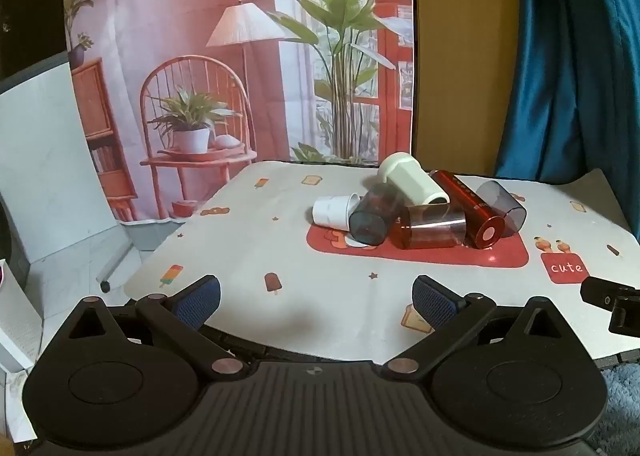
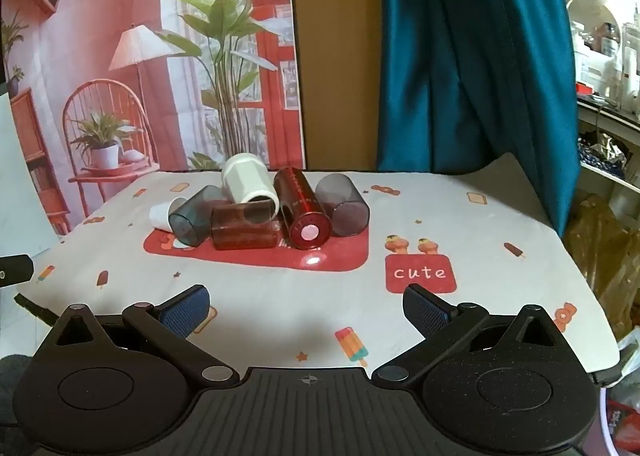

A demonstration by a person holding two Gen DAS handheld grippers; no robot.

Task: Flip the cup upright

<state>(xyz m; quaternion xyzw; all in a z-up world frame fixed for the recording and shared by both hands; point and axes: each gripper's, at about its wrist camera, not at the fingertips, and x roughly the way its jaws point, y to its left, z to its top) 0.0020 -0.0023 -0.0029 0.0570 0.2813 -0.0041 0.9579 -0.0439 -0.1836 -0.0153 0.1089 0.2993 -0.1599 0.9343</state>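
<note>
1. The left gripper (image 1: 316,302) has its jaws spread wide with nothing between them; its blue pads (image 1: 198,302) sit over the near edge of the table (image 1: 248,252).
2. The right gripper (image 2: 306,306) is likewise wide open and empty, low over the table's near side, close to the "cute" patch (image 2: 420,274).
3. Well ahead of both, six cups lie on their sides in a tight cluster on and around the red mat (image 2: 256,252).
4. From left: a white cup (image 1: 334,210), a blue-grey cup (image 1: 374,216) resting against it, an amber cup (image 1: 430,230) lying crosswise, a red cup (image 1: 472,212) with its base toward the cameras, and a grey cup (image 1: 502,208) touching the red one.
5. A cream cup (image 1: 412,178) lies behind, propped on the blue-grey and amber ones.
6. None stands upright.
7. Behind the table hang a printed backdrop (image 1: 240,56) and a teal curtain (image 2: 472,56).
</note>
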